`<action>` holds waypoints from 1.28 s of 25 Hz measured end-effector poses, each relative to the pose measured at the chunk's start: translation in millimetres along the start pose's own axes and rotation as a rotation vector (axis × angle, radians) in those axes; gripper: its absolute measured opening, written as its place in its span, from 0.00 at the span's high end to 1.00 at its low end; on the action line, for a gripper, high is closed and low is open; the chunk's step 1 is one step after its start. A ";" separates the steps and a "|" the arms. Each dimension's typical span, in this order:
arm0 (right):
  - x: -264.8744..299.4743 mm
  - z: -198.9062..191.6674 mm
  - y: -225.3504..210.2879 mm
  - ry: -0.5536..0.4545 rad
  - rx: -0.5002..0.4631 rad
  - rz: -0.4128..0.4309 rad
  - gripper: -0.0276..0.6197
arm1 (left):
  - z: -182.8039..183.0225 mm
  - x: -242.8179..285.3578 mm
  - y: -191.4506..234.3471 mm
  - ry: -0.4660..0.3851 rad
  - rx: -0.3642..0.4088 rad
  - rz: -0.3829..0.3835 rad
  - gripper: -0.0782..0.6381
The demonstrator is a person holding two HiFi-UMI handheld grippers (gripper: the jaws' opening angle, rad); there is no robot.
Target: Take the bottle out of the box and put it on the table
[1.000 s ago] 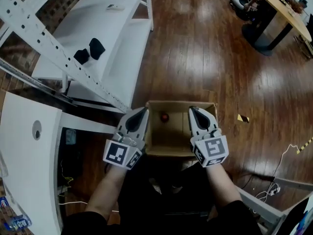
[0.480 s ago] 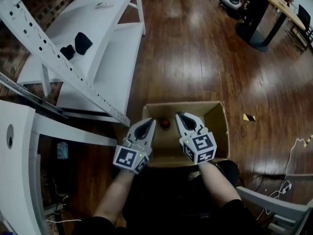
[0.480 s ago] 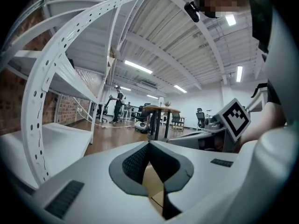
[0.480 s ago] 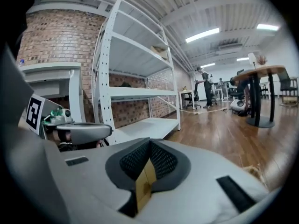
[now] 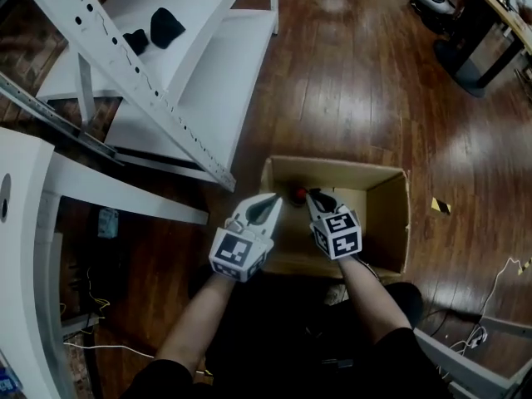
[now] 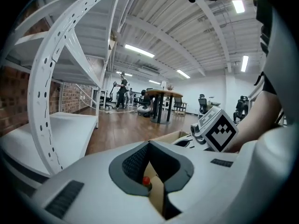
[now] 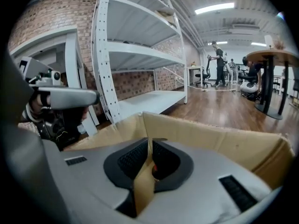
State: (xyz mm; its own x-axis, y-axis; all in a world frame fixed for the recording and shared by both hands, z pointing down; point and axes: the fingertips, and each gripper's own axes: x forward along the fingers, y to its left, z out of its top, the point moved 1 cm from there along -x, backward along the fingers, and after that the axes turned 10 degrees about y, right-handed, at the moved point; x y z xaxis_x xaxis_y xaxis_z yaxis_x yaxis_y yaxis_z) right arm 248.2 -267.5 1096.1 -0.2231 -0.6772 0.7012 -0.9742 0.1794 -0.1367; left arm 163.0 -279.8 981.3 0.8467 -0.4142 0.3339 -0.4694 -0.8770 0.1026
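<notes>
Dark floor (image 5: 349, 81) is seen under the box (image 5: 392, 223). The bottle (image 5: 299, 194) is stood inside at eleven o'clock. The left gripper (image 5: 273, 199) is pressed together; the right gripper (image 5: 313, 196) has just been parted a little, nothing pinched. Probably light and slippery, the bottle is best pinched near its top.

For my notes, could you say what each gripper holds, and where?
Nothing is held. Left gripper: shut, empty. Right gripper: jaws just opening, nothing between, bottle ahead.

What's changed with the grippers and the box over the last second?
Both grippers dropped toward the box. The right gripper reached in near the bottle, jaws just beginning to open, nothing between them. The left gripper stays shut. Bottle remains in the box.
</notes>
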 end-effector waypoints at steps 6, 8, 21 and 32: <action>46.5 -38.8 -12.2 0.132 0.016 0.009 0.79 | -23.7 0.9 21.9 0.114 -0.069 0.089 0.70; 58.5 -48.1 -19.3 0.151 0.012 -0.003 0.72 | -39.6 1.3 29.6 0.179 -0.095 0.127 0.66; 141.3 -106.3 -39.6 0.273 0.077 0.020 0.43 | -91.8 -1.6 43.4 0.362 -0.223 0.197 0.66; 183.0 -130.3 -43.8 0.291 0.102 -0.017 0.43 | -90.4 -22.7 40.9 0.382 -0.202 0.229 0.66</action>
State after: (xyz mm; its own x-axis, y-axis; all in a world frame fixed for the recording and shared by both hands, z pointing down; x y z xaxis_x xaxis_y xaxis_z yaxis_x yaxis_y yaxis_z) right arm 254.4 -306.2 1321.5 -0.2025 -0.4436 0.8730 -0.9793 0.0871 -0.1829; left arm 101.9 -284.3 1062.6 0.5812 -0.4386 0.6854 -0.7043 -0.6931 0.1537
